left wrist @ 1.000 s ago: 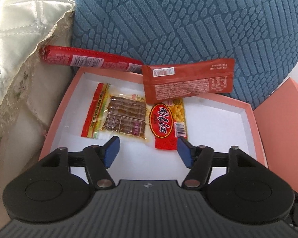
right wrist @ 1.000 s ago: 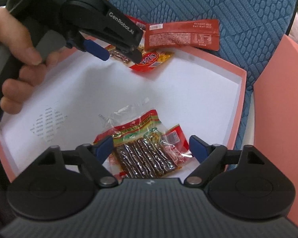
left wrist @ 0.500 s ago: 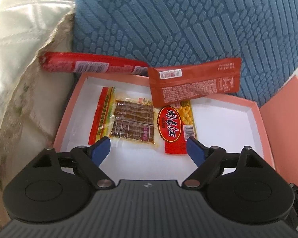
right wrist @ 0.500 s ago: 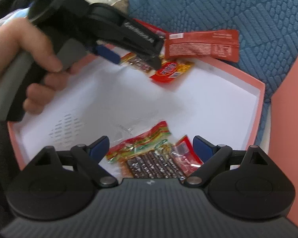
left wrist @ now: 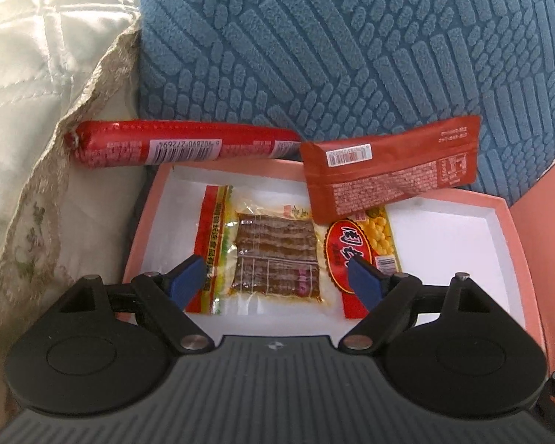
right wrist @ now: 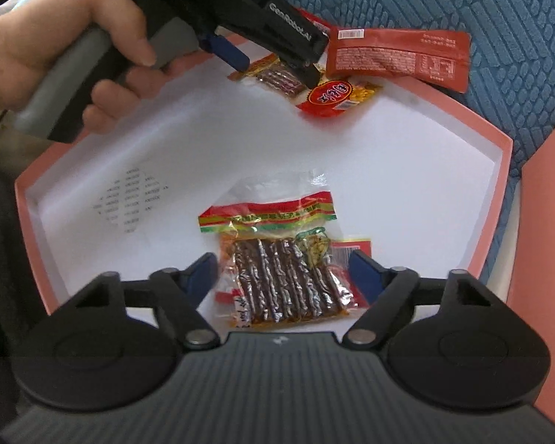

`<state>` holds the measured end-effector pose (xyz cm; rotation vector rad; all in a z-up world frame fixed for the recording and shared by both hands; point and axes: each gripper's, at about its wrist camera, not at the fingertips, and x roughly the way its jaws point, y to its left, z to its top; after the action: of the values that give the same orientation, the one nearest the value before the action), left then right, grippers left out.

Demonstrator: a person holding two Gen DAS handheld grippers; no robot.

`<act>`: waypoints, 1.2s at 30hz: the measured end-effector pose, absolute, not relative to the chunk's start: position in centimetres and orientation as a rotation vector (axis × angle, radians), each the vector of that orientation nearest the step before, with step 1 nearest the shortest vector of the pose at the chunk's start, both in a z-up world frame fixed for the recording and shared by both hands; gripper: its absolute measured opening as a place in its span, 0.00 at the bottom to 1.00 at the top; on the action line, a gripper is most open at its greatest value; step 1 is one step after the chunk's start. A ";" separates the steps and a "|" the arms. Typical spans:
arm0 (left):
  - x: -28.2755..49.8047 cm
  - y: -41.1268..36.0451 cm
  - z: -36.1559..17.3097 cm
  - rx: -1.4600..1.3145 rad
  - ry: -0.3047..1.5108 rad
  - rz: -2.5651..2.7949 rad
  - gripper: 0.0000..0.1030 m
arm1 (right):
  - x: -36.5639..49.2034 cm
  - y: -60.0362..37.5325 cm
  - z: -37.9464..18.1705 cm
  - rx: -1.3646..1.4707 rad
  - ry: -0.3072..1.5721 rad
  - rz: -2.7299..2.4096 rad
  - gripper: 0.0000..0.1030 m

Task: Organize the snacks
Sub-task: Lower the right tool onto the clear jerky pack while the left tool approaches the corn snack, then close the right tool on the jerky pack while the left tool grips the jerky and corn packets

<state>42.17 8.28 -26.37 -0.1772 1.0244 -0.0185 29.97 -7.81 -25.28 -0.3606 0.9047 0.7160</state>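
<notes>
A pink box [right wrist: 499, 170] with a white floor holds the snacks. Near its front lies a clear packet of brown strips [right wrist: 285, 277] on top of a red packet [right wrist: 353, 251]. My right gripper [right wrist: 283, 277] straddles the strip packet, and its jaws are closing, with the pads close beside the packet's edges. In the far corner lie another strip packet [left wrist: 273, 255] and a red and yellow corn packet [left wrist: 355, 248]. My left gripper [left wrist: 275, 277] hangs open above these two and holds nothing; the left gripper [right wrist: 266, 66] also shows in the right wrist view.
A long red sausage [left wrist: 181, 144] lies outside the far rim. An orange-red pouch [left wrist: 384, 170] leans on the blue cushion [left wrist: 333, 44] over the rim. Cream quilted fabric [left wrist: 37, 111] is at the left, a pink lid [right wrist: 544, 203] at the right. A hand [right wrist: 55, 37] holds the left gripper.
The left jaws spread wider and the left gripper came closer to the far-corner packets. The right jaws narrowed around the strip packet.
</notes>
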 end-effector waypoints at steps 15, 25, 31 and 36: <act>43.6 6.0 -28.0 -0.015 0.977 0.019 0.85 | 31.7 -8.7 -24.4 -0.272 0.851 0.568 0.54; 42.7 6.6 -27.3 -0.056 0.964 0.008 0.56 | 32.4 -9.4 -23.9 -0.234 0.833 0.524 0.54; 41.0 7.8 -26.3 -0.109 0.977 0.002 0.53 | 32.4 -9.9 -23.5 -0.220 0.825 0.505 0.54; 39.4 7.8 -25.9 -0.146 0.985 0.016 0.53 | 32.0 -10.1 -23.2 -0.207 0.819 0.496 0.54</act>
<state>39.40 7.78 -25.88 -0.1465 0.9846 0.0165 32.04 -10.12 -23.19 -0.2073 0.8188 0.4963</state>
